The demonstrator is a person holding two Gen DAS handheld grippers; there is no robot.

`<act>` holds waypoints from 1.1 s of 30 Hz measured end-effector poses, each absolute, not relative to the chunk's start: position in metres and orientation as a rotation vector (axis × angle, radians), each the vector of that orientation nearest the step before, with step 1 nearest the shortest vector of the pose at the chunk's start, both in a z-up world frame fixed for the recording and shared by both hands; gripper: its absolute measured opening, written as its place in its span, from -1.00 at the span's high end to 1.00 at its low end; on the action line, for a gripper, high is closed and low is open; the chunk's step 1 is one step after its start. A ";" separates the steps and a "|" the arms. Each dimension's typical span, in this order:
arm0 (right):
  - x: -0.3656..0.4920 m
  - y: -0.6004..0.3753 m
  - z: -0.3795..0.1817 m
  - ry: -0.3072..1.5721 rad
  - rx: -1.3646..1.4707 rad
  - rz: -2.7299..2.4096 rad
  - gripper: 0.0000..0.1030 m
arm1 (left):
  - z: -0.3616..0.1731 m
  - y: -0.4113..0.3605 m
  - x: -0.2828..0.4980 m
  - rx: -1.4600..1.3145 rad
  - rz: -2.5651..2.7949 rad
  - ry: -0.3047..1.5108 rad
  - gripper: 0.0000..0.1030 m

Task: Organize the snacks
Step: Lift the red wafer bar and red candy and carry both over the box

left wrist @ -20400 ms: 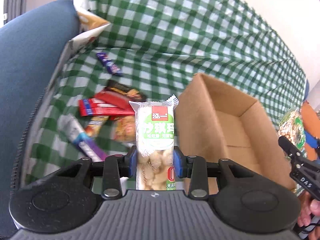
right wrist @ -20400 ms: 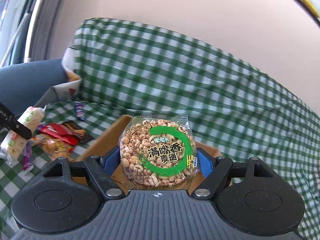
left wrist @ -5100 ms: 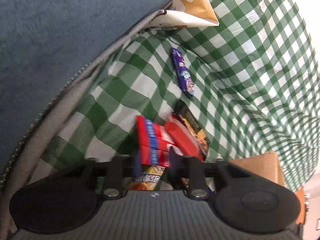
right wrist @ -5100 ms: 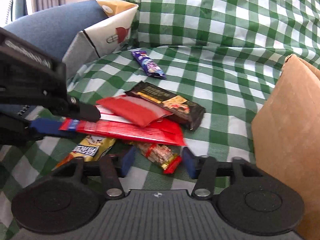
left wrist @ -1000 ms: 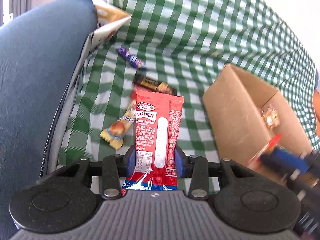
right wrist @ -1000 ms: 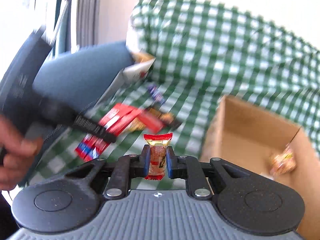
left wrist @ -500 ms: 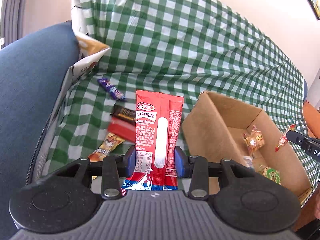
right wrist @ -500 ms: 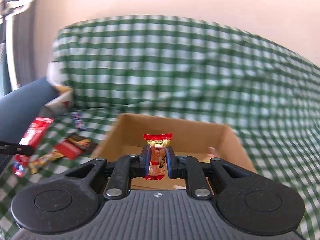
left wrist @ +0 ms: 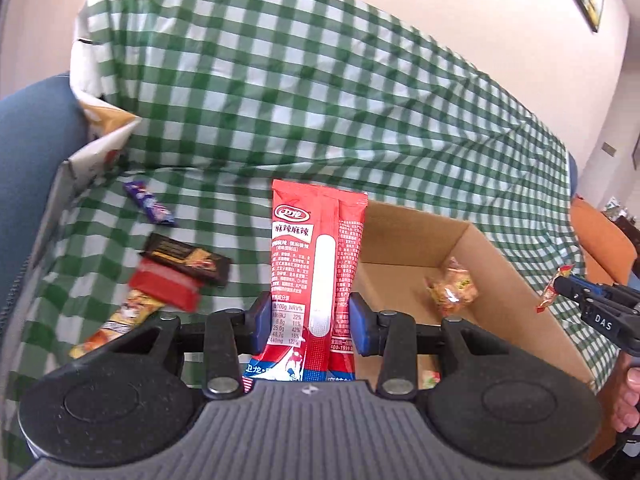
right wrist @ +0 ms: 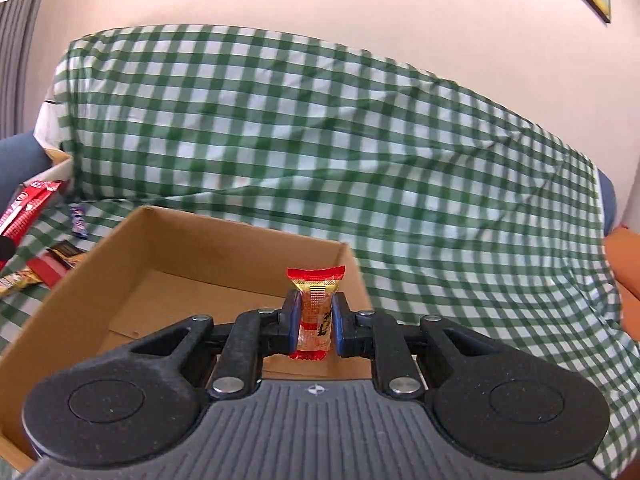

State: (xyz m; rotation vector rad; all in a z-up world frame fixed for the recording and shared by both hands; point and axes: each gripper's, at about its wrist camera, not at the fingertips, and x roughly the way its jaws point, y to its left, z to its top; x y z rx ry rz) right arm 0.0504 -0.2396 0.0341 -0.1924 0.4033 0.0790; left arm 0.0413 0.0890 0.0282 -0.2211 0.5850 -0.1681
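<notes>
Left wrist view: we hold the left gripper (left wrist: 310, 316) clamped on a tall red snack packet (left wrist: 316, 272), upright, above the checked cloth (left wrist: 320, 92) just left of the cardboard box (left wrist: 472, 264). Right gripper (right wrist: 314, 322) pinches a small red-ended candy (right wrist: 315, 312) upright over the box's near edge. Loose snacks: purple bar (left wrist: 149, 203), dark packet (left wrist: 186, 260).

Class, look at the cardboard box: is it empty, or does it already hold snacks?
Not empty. The left wrist view shows a clear-wrapped snack lying on the floor of the cardboard box.
</notes>
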 end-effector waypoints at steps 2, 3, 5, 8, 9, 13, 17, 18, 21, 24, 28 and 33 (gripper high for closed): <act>0.051 -0.247 0.033 0.408 -0.188 0.063 0.67 | 0.029 0.080 0.043 -0.213 -0.186 0.581 0.15; 0.051 -0.251 0.032 0.411 -0.185 0.057 0.67 | 0.028 0.075 0.043 -0.213 -0.198 0.579 0.15; 0.051 -0.255 0.031 0.417 -0.181 0.046 0.67 | 0.028 0.067 0.045 -0.210 -0.215 0.573 0.15; 0.052 -0.258 0.031 0.414 -0.178 0.033 0.67 | 0.028 0.056 0.045 -0.209 -0.242 0.559 0.14; 0.053 -0.258 0.031 0.413 -0.177 0.032 0.67 | 0.029 0.052 0.045 -0.206 -0.252 0.555 0.15; 0.054 -0.255 0.031 0.409 -0.187 0.041 0.67 | 0.030 0.037 0.043 -0.184 -0.291 0.530 0.14; 0.054 -0.249 0.031 0.399 -0.213 0.052 0.67 | 0.032 0.025 0.039 -0.162 -0.328 0.505 0.14; 0.054 -0.248 0.031 0.398 -0.219 0.054 0.67 | 0.032 0.023 0.038 -0.157 -0.336 0.501 0.14; 0.054 -0.247 0.030 0.397 -0.225 0.055 0.67 | 0.031 0.016 0.036 -0.142 -0.355 0.491 0.14; 0.055 -0.247 0.030 0.399 -0.225 0.055 0.67 | 0.032 0.010 0.034 -0.129 -0.374 0.482 0.14; 0.055 -0.247 0.030 0.398 -0.227 0.055 0.67 | 0.033 0.006 0.031 -0.108 -0.394 0.469 0.14; 0.056 -0.246 0.029 0.400 -0.235 0.057 0.67 | 0.034 0.003 0.027 -0.100 -0.419 0.456 0.14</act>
